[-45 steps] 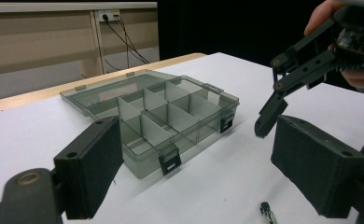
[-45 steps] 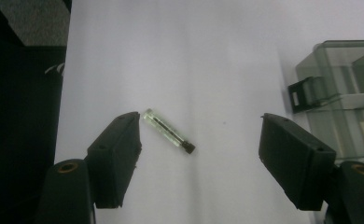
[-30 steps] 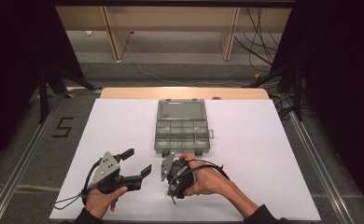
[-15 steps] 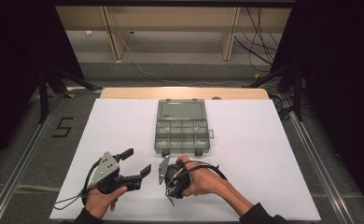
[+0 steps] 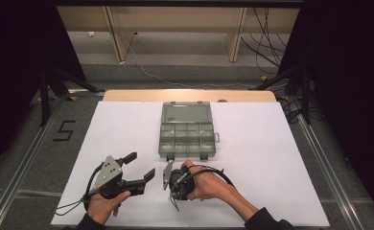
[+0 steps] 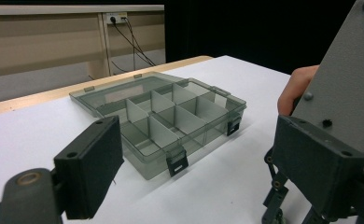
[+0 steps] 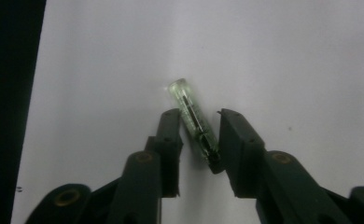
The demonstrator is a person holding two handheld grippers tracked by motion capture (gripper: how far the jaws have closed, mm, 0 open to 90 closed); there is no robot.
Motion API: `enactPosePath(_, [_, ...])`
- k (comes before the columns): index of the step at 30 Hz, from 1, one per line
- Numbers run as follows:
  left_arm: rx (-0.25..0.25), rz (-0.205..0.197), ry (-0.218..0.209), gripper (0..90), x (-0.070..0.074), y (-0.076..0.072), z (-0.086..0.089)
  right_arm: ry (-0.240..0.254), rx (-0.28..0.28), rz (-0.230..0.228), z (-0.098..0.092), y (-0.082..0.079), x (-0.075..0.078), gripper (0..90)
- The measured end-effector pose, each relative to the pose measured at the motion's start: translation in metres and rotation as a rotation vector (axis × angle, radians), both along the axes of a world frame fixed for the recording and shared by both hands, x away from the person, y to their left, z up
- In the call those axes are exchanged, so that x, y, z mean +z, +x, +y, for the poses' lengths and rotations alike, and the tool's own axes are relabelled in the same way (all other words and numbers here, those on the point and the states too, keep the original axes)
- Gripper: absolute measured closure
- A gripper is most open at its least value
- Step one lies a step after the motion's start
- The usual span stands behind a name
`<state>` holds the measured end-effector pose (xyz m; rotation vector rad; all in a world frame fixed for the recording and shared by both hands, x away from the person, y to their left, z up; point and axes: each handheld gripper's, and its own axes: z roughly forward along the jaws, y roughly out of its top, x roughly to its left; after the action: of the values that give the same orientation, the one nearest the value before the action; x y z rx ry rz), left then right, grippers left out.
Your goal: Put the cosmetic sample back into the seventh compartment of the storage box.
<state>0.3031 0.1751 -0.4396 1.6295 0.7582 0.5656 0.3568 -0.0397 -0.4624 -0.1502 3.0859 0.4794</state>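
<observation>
A smoky translucent plastic organizer box (image 5: 187, 136) lies open on the matte white table (image 5: 271, 158), its flat lid folded back and thin pale dividers cutting the tray into square compartments; dark latches (image 6: 177, 161) hang on its near wall. Just in front of the box, toward the person, the right gripper (image 5: 174, 189) points down at the table. Its blocky black jaws sit slightly parted around a small clear cylindrical tube (image 7: 194, 122) with a dark inner part; the tube leans against the right-hand jaw, though a firm pinch cannot be confirmed. Left of the box's near corner, the left gripper (image 5: 139, 166) holds its matte black jaws spread wide, nothing between them.
</observation>
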Motion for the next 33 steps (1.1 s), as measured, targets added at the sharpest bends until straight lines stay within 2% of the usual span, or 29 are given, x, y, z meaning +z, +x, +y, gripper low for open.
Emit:
enactPosePath(1, [0.001, -0.003, 0.005, 15.7, 0.0, 0.0, 0.0, -0.005, 0.002, 0.01, 0.0, -0.002, 0.0, 75.9])
enactPosePath(3, [-0.002, -0.009, 0.014, 15.7, 0.0, 0.001, 0.001, -0.013, -0.004, 0.015, 0.0, -0.003, 0.0, 78.1])
enactPosePath(4, [-0.003, -0.006, 0.014, 15.7, 0.0, 0.0, 0.001, -0.003, 0.016, 0.018, 0.0, -0.002, 0.0, 80.3])
enactPosePath(13, [0.0, -0.008, 0.007, 15.7, 0.001, 0.0, 0.001, -0.004, -0.001, 0.016, 0.0, -0.003, 0.001, 81.0])
enactPosePath(21, [0.001, -0.003, 0.006, 15.7, 0.001, 0.0, 0.001, 0.047, -0.089, -0.003, -0.012, 0.004, 0.017, 81.0])
enactPosePath(22, [0.001, -0.005, 0.006, 15.7, 0.001, 0.0, 0.001, 0.057, -0.092, -0.019, -0.013, 0.006, 0.019, 81.0])
enactPosePath(28, [-0.004, -0.004, 0.008, 15.7, 0.001, 0.0, 0.0, 0.119, -0.209, -0.066, -0.025, 0.016, 0.035, 81.1])
enactPosePath(33, [-0.003, -0.003, 0.008, 15.7, 0.001, 0.0, 0.0, 0.151, -0.268, -0.064, -0.034, 0.022, 0.043, 81.1])
